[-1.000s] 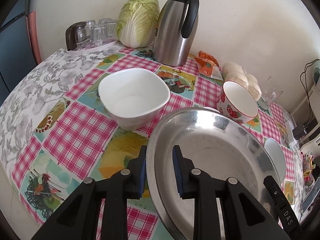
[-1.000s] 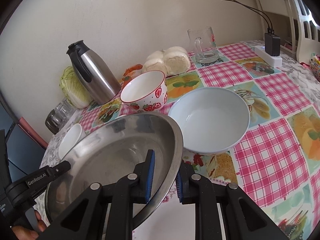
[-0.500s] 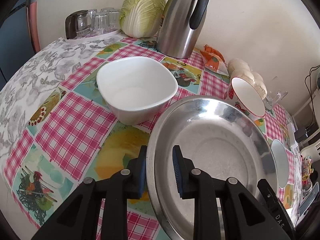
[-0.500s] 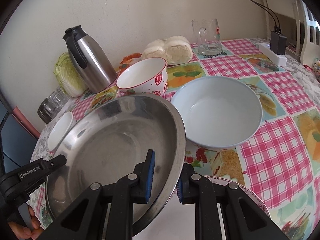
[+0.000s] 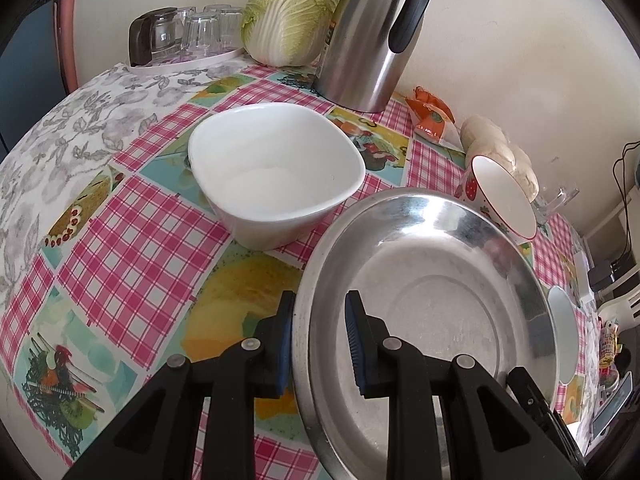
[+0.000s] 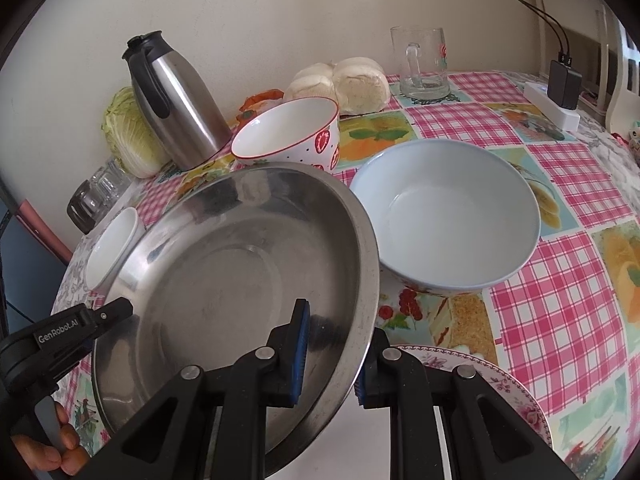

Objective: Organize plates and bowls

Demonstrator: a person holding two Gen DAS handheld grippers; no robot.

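A large steel plate [image 5: 432, 304] is held above the table by both grippers. My left gripper [image 5: 318, 344] is shut on its left rim; my right gripper [image 6: 330, 354] is shut on its right rim [image 6: 360, 300]. A white squarish bowl [image 5: 276, 176] sits just beyond the plate's left edge. A strawberry-patterned bowl [image 6: 288, 134] stands behind the plate. A pale blue bowl [image 6: 448, 216] sits to its right. A floral plate [image 6: 516, 400] lies under my right gripper, mostly hidden.
A steel thermos jug [image 5: 372, 36], a cabbage [image 5: 290, 12] and a tray of glasses [image 5: 188, 36] stand along the wall. Bread buns [image 6: 352, 82], a glass mug [image 6: 422, 62] and a power strip [image 6: 554, 106] are at the back right.
Both grippers carried the steel plate forward and a little lower toward the bowls. The white bowl and strawberry bowl now appear closer. The grips are unchanged.
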